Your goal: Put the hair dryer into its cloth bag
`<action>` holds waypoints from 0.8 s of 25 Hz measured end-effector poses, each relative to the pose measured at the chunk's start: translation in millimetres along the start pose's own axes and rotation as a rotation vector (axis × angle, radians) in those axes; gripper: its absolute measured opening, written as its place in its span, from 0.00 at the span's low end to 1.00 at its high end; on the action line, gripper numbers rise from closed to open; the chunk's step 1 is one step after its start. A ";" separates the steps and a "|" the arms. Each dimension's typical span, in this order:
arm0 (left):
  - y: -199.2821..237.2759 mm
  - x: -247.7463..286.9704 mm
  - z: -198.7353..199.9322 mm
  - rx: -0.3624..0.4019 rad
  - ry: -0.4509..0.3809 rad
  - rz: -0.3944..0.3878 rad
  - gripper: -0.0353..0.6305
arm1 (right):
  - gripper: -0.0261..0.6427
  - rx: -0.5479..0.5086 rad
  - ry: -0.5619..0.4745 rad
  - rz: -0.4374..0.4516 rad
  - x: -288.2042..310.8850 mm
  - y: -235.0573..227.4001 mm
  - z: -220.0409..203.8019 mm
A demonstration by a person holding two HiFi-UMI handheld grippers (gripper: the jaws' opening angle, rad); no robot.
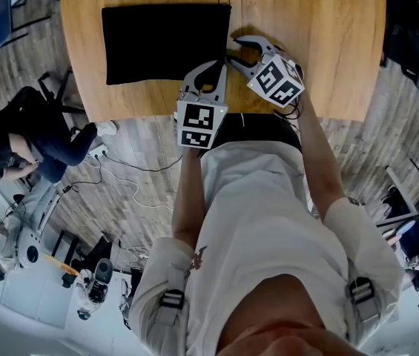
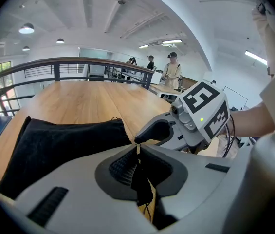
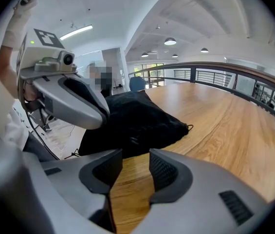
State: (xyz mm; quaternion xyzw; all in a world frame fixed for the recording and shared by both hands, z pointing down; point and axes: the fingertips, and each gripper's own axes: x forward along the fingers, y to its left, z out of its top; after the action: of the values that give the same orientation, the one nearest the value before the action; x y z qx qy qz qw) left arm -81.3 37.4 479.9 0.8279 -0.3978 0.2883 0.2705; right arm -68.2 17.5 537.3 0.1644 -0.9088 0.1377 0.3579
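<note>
Looks like a big open lab or work hall rather than a home: white vaulted ceiling (image 2: pixel 142 4) with round lamps (image 2: pixel 26 29) and strip lights over a long wooden table (image 1: pixel 305 43), dark metal railing (image 2: pixel 54 62) just beyond its far edge. Past the table, people standing (image 2: pixel 172 69) at more desks; beside its near edge, plank floor (image 1: pixel 142 199) with loose cables (image 1: pixel 131 167) and white machines (image 1: pixel 24 232).

The flat black cloth bag (image 1: pixel 165 43) looks matt and soft; the pale wooden counter (image 1: pixel 320 43) beneath it is smooth and satin.

A white short-sleeved shirt (image 1: pixel 268 221) with buckled straps (image 1: pixel 170 300) is worn; the grey left gripper (image 1: pixel 216 69) and right gripper (image 1: pixel 237 53) are fitted with marker cubes (image 1: pixel 200 124).
</note>
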 end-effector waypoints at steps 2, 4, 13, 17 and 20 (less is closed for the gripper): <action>-1.7 -1.8 5.2 0.009 -0.010 0.001 0.08 | 0.31 0.005 -0.005 -0.018 -10.4 -0.3 -1.2; -4.5 -4.4 12.3 0.021 -0.023 0.004 0.08 | 0.31 0.013 -0.016 -0.042 -23.3 -1.2 -0.8; -18.2 -13.8 57.0 0.089 -0.111 0.009 0.08 | 0.19 0.018 -0.142 -0.171 -94.7 -14.6 35.5; -26.2 -21.1 80.8 0.122 -0.163 0.006 0.08 | 0.13 0.047 -0.217 -0.228 -125.8 -21.3 51.7; -29.9 -30.8 96.9 0.141 -0.207 0.000 0.08 | 0.09 0.069 -0.264 -0.261 -146.2 -23.0 64.0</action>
State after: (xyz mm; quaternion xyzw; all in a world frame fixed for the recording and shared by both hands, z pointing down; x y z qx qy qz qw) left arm -47.5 3.2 385.5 0.8701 -0.4025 0.2288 0.1690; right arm 3.1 2.4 393.5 0.3095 -0.9136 0.0985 0.2447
